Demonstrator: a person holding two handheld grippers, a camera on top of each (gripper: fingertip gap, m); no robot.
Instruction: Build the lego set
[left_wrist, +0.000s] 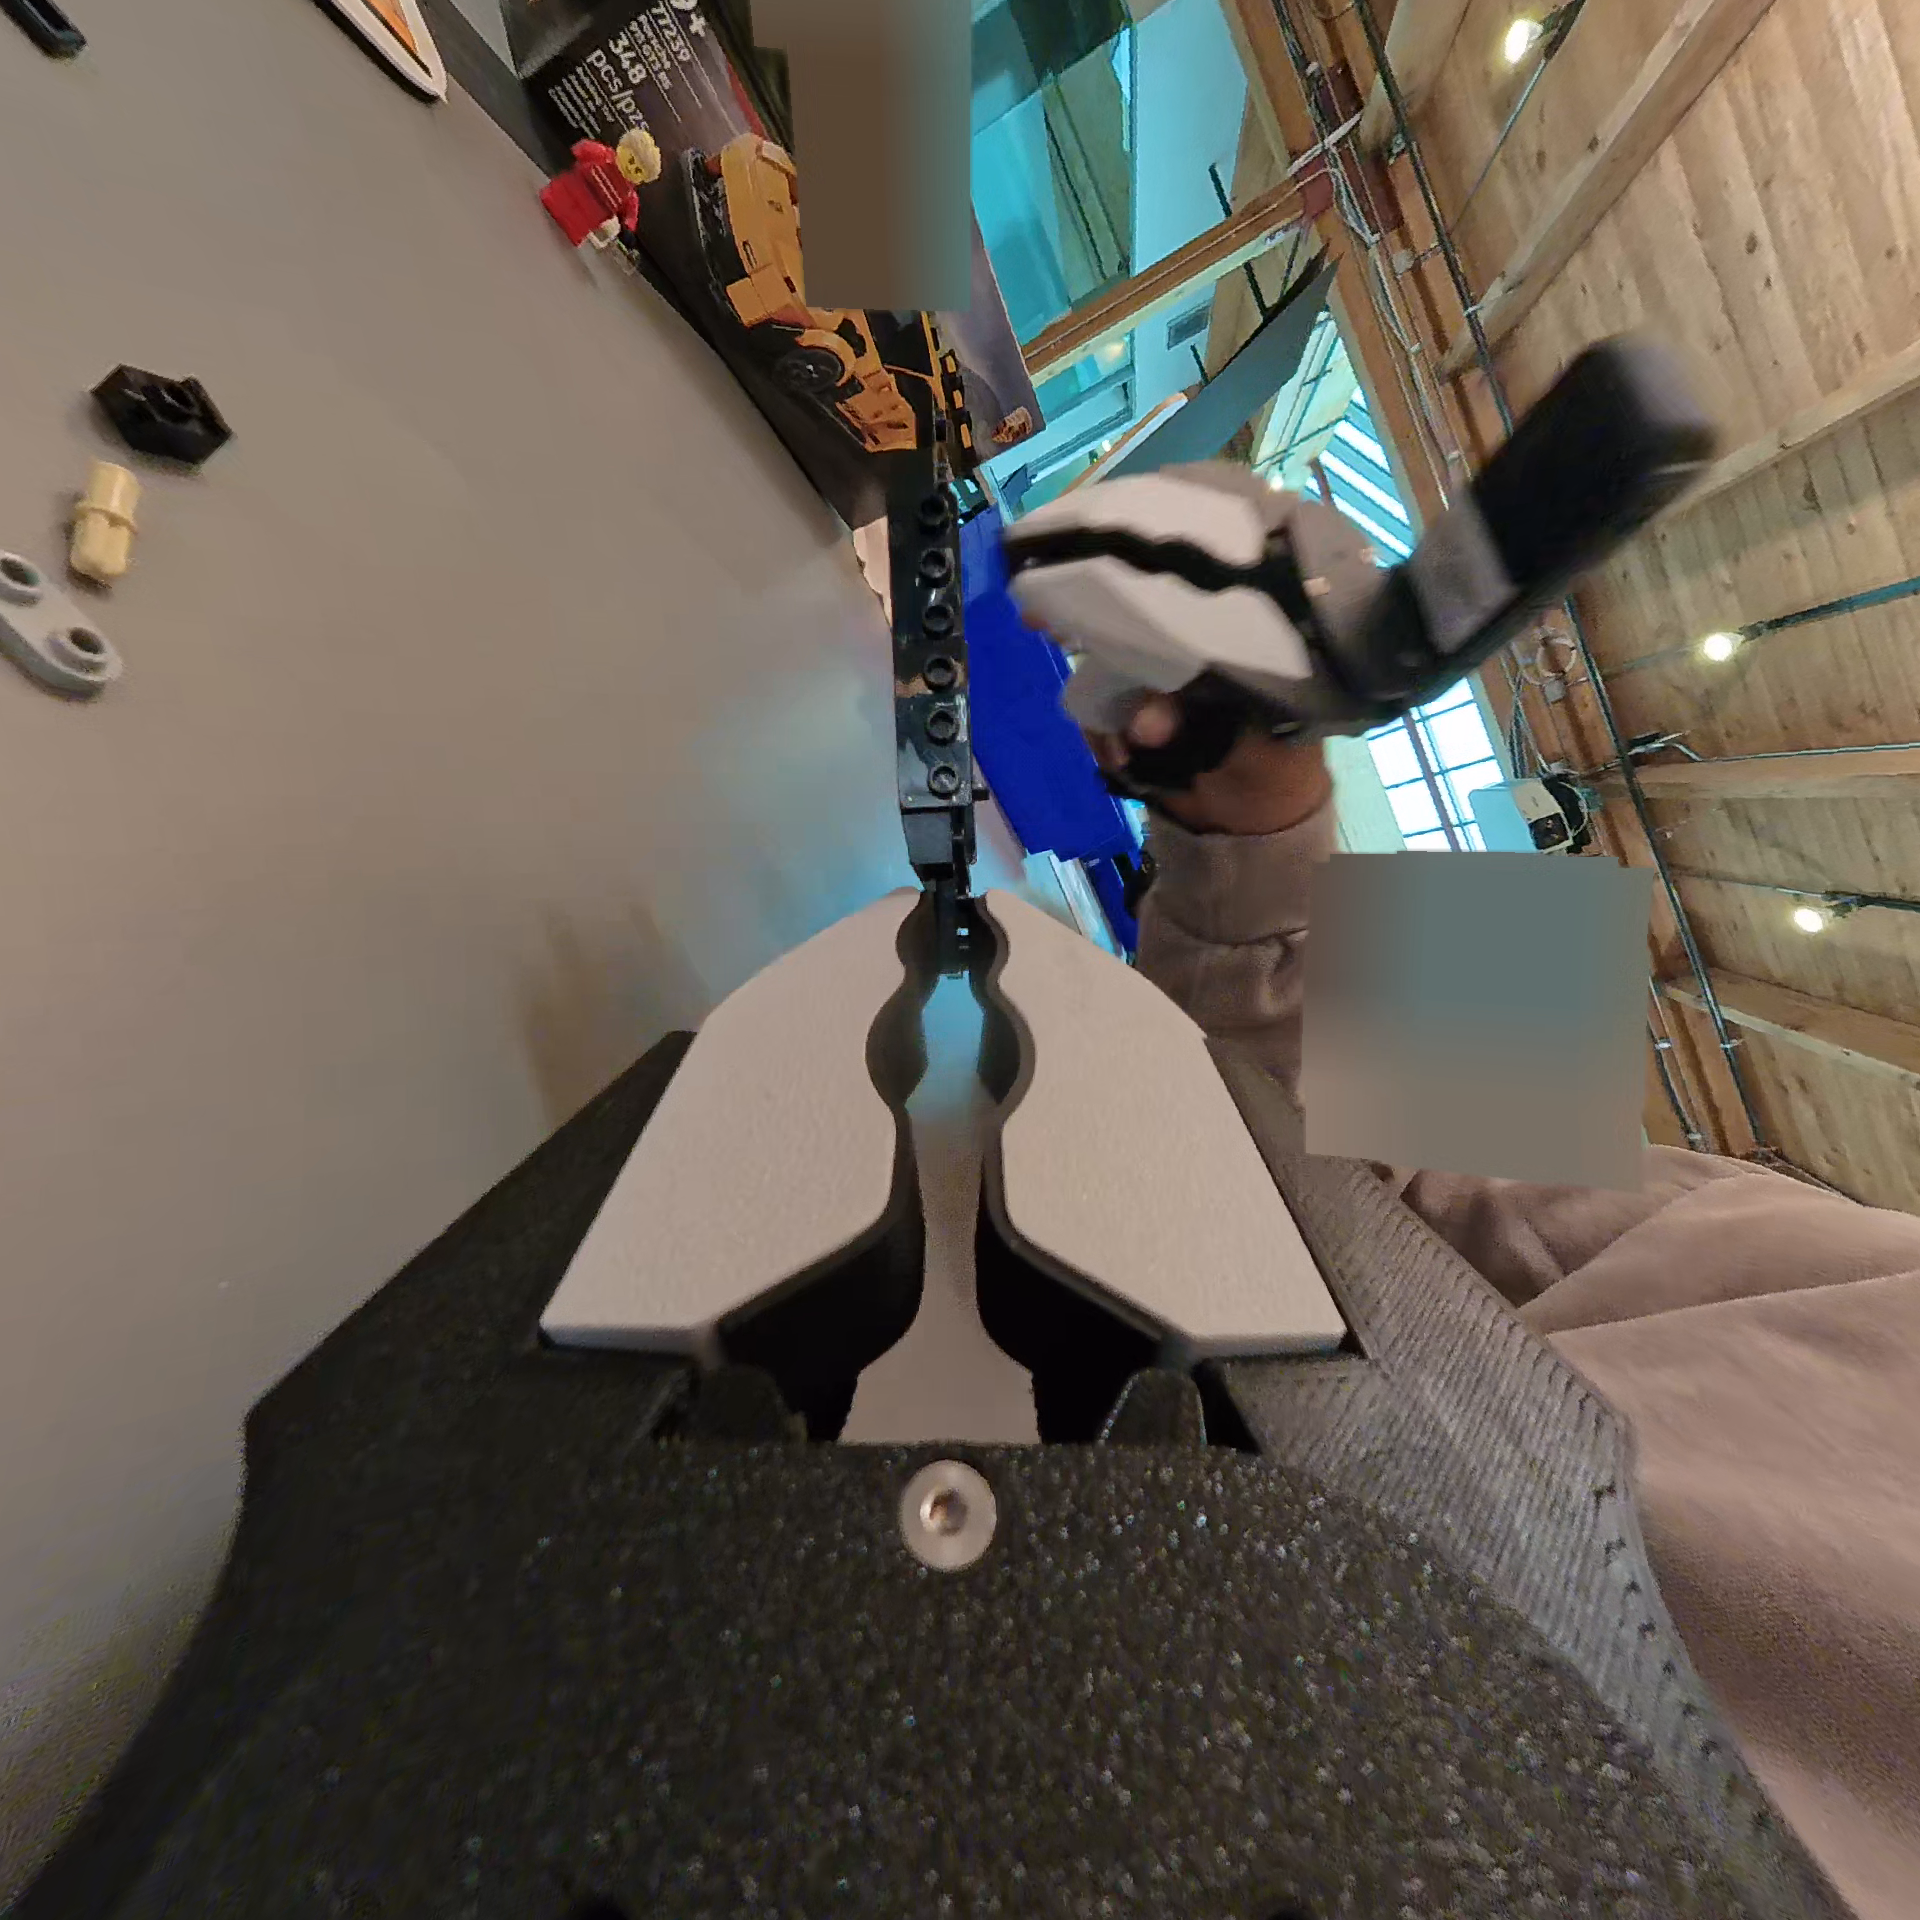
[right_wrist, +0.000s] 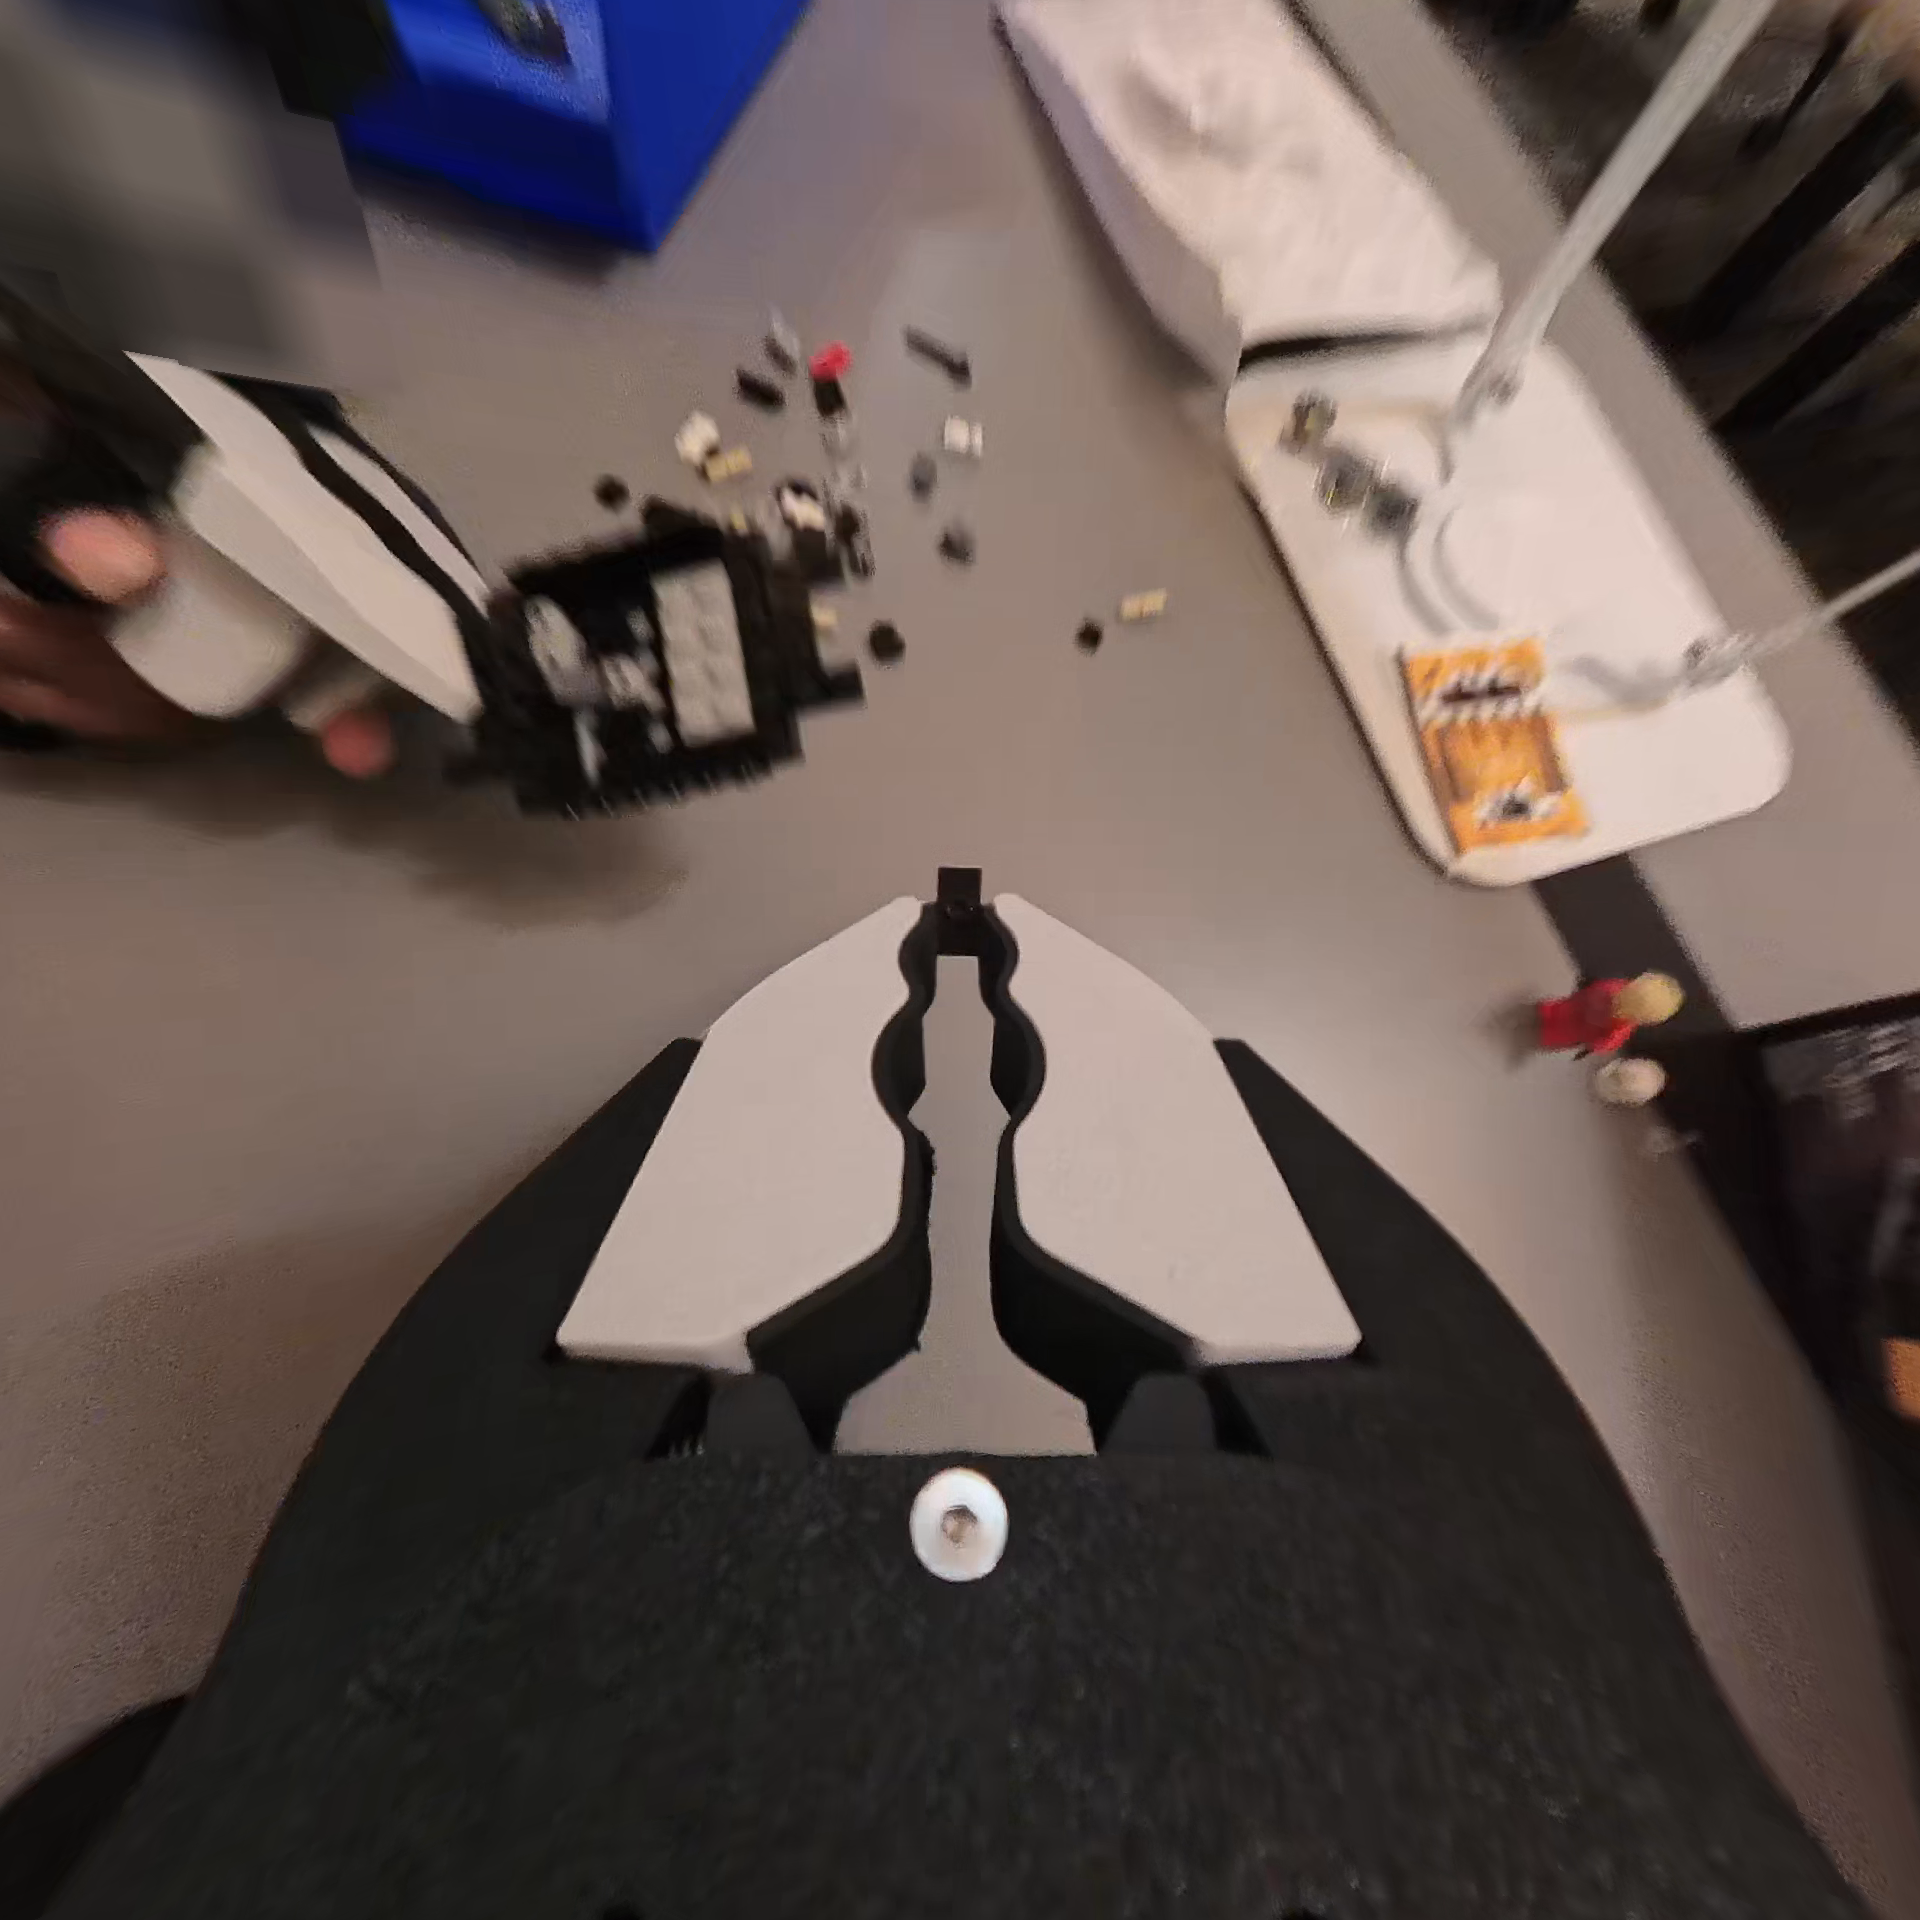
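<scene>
Left wrist view: the left gripper has its fingers clamped on the end of a black studded lego assembly, held raised above the grey surface. The right gripper pinches a small black brick in its fingers, in the air. Loose lego pieces lie scattered on the surface beyond, near a blue bin and a white tray.

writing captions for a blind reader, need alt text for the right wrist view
The right gripper pinches a small black lego piece at its fingertips above a grey table. Beyond, the left gripper holds a black lego assembly near scattered loose pieces.
</scene>
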